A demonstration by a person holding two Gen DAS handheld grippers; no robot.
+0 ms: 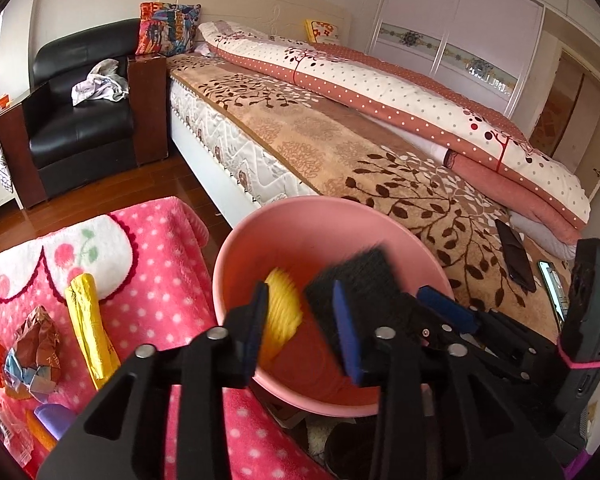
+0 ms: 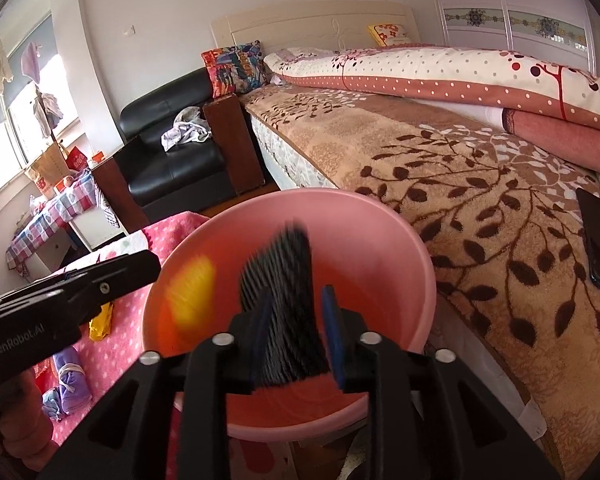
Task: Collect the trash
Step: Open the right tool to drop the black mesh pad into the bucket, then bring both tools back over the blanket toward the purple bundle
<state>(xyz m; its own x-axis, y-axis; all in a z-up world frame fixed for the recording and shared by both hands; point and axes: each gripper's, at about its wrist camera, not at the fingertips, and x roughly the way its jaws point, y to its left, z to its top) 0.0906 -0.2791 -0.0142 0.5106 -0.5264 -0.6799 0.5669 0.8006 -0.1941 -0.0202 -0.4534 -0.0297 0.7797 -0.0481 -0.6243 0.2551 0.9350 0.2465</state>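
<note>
A pink basin [image 1: 380, 220] stands between a pink dotted blanket [image 1: 160, 280] and the bed. Both grippers hang over it. My left gripper [image 1: 302, 316] is open; a blurred yellow piece of trash [image 1: 284, 312] sits loose between its blue pads, above the basin floor. My right gripper [image 2: 297, 312] is open too, with a blurred black piece [image 2: 288, 280] in its gap, streaked as if dropping. On the blanket lie a yellow wrapper [image 1: 88, 328], a crumpled brown wrapper [image 1: 36, 340] and a purple item [image 1: 52, 416].
The bed [image 1: 340, 148] with a leaf-patterned cover runs along the right, with a dark phone [image 1: 516, 252] on it. A black armchair [image 1: 80, 120] stands at the back left on the wooden floor [image 1: 100, 196]. A checked table [image 2: 48, 216] stands by the window.
</note>
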